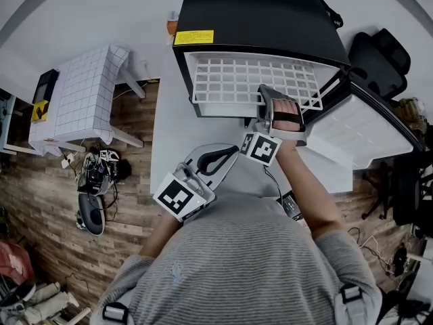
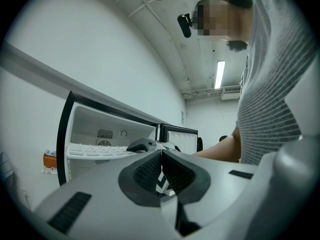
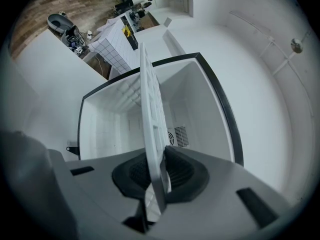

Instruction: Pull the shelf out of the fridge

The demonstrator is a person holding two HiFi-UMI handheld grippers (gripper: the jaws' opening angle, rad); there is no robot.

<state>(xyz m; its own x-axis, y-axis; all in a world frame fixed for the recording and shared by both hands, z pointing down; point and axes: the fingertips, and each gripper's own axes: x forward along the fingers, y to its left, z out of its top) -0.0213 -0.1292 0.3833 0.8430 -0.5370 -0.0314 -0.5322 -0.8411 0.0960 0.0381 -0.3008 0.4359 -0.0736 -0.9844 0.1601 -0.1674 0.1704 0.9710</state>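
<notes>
Drawing the shelf (image 1: 237,80) straight out along the cavity of the fridge (image 1: 264,19) looks like the sound way to do this step. The fridge stands on a white table (image 1: 169,154) with its door (image 1: 358,131) swung wide to the right, so nothing blocks the path toward the person. The shelf sits level and partly out, with its front rail past the opening and its back inside, so a flat, even pull should stop it racking against the side walls. The right gripper (image 3: 159,176) is clamped on that front rail, right of its middle, with its jaws narrowed onto the thin edge. With a grip that far off-centre, the shelf may tend to skew. The left gripper (image 2: 161,171) hangs back by the person's chest, jaws pressed together on nothing, and could steady the left corner. The fridge is a boxy black casing with a smooth white liner (image 3: 200,104) and a small vent (image 3: 181,135) at the back. The shelf is a rigid white grid of square cells, probably light plastic. The gripper pads (image 3: 182,171) are dark and ribbed, which suits a slim rail.
</notes>
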